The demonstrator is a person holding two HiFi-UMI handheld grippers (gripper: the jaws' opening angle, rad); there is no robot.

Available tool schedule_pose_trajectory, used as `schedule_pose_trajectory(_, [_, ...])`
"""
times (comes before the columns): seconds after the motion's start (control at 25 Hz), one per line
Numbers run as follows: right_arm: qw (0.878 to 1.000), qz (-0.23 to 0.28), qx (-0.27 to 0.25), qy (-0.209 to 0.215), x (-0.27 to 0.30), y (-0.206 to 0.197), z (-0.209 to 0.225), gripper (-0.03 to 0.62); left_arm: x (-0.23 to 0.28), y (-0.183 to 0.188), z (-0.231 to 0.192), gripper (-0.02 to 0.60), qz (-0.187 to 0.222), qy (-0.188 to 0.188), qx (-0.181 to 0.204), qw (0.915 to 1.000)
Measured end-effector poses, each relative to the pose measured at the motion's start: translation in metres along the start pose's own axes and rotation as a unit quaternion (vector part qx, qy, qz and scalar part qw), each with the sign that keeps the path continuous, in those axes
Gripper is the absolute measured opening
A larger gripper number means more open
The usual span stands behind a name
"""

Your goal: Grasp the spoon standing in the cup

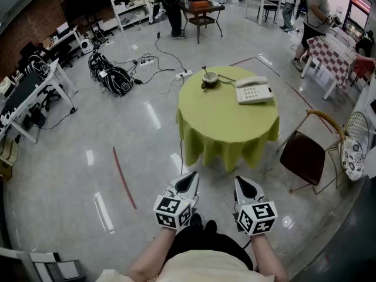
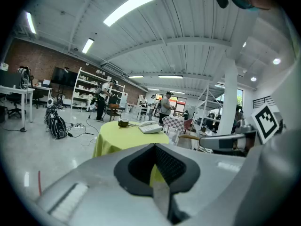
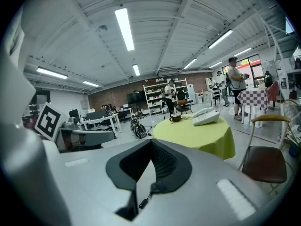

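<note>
Your left gripper (image 1: 188, 181) and right gripper (image 1: 245, 184) hang side by side just in front of your body, each with its jaws pressed together on nothing. Ahead of them, open grey floor runs up to the round table (image 1: 229, 135), whose yellow-green cloth drapes well down its sides. The cup (image 1: 210, 79) sits near the table's far edge with the spoon (image 1: 205, 70) standing in it, and a white telephone (image 1: 254, 90) lies near it on the right. A brown chair (image 1: 302, 155) stands close by the table's right side. On your left a red floor strip (image 1: 123, 178) crosses bare floor. Cables (image 1: 166, 69) and golf bags (image 1: 111, 74) lie farther off, left of the table.
</note>
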State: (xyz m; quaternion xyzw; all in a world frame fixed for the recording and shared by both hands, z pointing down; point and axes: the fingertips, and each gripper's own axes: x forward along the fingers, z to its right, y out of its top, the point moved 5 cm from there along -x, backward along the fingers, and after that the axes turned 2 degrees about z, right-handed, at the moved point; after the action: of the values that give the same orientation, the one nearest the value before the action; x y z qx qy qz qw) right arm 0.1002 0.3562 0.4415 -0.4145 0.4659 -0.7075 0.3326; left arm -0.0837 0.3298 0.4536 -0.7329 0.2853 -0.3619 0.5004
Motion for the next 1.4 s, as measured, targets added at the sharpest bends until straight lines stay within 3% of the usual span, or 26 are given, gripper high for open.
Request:
schedule_pose_trajectory(0.32, [1.0,0.011,0.011,0.015,-0.003,0.007,0.002,0.0,0.007,0.011,0.005,0.002,-0.006,0.002,0.01,0.9999])
schedule_pose_trajectory(0.8, [1.0,0.019,0.014,-0.001,-0.006,0.012,0.021,0.001,0.016,0.015,0.015,0.002,-0.002,0.0,0.016,0.9999])
schedule_pose_trajectory(1.4, [0.999,0.003,0.035,-0.034,0.039,0.017,0.061,0.002,0.079,0.027,-0.022,0.002,-0.008,-0.007,0.008,0.9999])
